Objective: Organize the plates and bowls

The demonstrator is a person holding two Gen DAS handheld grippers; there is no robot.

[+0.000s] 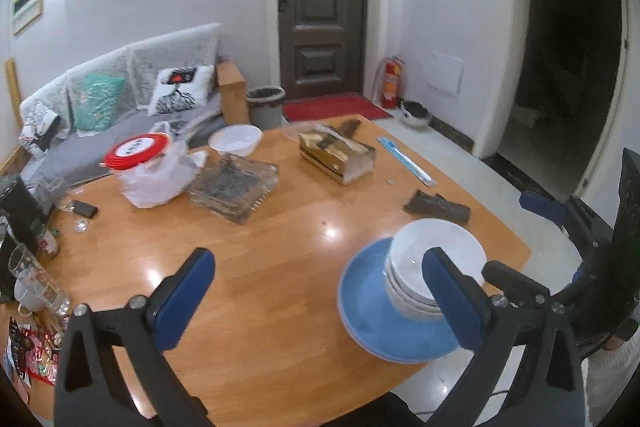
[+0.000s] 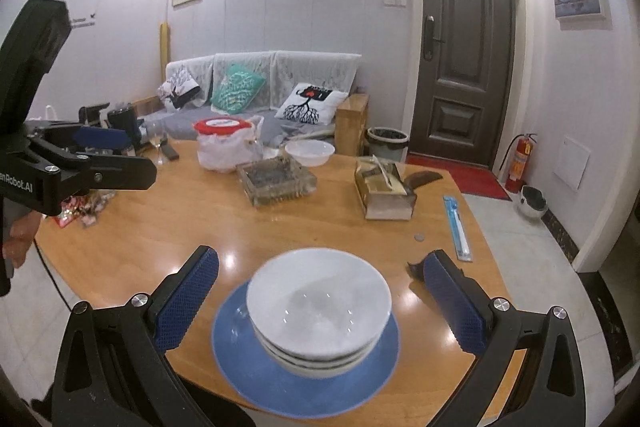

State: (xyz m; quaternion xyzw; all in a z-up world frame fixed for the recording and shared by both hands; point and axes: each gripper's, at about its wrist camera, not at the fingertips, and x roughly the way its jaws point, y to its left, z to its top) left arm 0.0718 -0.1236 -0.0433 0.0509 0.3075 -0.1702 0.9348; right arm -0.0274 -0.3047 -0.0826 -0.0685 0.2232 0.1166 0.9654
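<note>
right wrist view: right gripper (image 2: 320, 307) spread wide, clamped on nothing, hanging above stacked white bowls (image 2: 319, 311) on blue plate (image 2: 280, 383). plate overhanging near edge of wooden table (image 2: 160, 243). left gripper (image 1: 320, 303) likewise spread and empty, beside the same stack. one more white bowl (image 2: 310, 151) at far side, well apart, not yet stacked. risk judged: a nudge to plate rim could tip stack off the edge; cluttered path to far bowl invites knocking the glass tray (image 2: 276, 183).

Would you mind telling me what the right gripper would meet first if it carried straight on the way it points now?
Most likely the stacked white bowls on the blue plate, centred between the right gripper's open jaws; depth is uncertain.
</note>
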